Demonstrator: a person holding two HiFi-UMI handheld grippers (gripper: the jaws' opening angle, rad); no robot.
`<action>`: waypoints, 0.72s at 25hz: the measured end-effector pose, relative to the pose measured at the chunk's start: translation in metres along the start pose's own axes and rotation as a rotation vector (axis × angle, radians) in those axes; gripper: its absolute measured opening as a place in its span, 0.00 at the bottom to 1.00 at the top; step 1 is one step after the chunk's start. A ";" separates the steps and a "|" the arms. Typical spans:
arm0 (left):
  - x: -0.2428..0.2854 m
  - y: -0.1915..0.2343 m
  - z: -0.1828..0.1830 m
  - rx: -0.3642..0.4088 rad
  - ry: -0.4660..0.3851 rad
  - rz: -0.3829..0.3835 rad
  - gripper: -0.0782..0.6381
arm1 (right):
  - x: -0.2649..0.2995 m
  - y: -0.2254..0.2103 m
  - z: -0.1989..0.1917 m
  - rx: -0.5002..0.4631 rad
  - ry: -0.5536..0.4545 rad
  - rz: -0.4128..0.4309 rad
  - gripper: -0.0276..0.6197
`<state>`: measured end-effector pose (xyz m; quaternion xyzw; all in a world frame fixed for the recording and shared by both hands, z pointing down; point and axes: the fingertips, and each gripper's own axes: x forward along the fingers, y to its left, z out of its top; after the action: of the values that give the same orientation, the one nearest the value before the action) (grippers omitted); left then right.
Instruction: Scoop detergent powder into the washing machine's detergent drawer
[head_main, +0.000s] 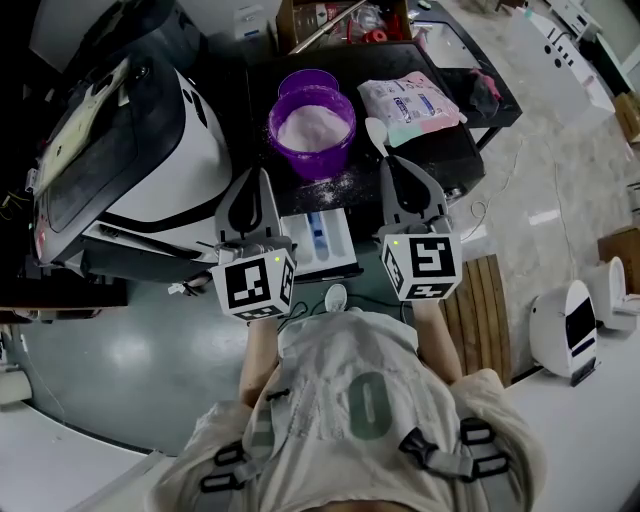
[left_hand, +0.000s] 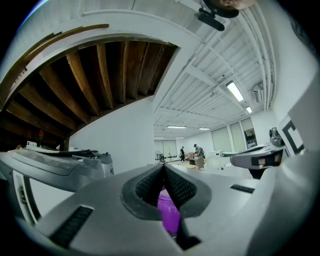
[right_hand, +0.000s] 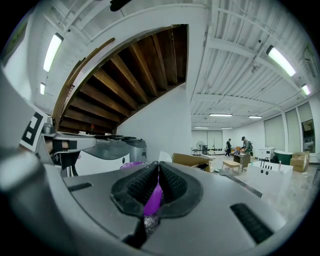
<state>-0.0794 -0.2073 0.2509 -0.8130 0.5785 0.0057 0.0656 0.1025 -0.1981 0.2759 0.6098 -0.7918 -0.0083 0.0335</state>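
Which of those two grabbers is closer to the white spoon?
Right. The right gripper points at the spoon, just short of it. The left gripper is off by the opposite side of the tub.

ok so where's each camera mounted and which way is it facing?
Head view: on the person's head, facing steeply down at the purple plastic tub of powder; left gripper, right gripper and torso show.
Left gripper view: on the left gripper, facing across the room along its shut jaws.
Right gripper view: on the right gripper, likewise; jaws shut.
Shared: the tub, in all three.
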 end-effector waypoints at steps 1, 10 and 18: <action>0.000 0.000 0.000 -0.001 -0.001 0.000 0.14 | 0.000 0.000 0.000 -0.001 0.000 -0.001 0.06; 0.003 0.003 0.000 -0.005 -0.001 -0.005 0.14 | 0.003 0.000 0.002 -0.006 0.004 -0.007 0.06; 0.004 0.007 -0.002 -0.013 -0.002 -0.010 0.14 | 0.006 0.004 0.001 -0.020 0.014 -0.004 0.06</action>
<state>-0.0842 -0.2136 0.2514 -0.8164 0.5742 0.0099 0.0607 0.0973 -0.2032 0.2753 0.6109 -0.7904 -0.0120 0.0450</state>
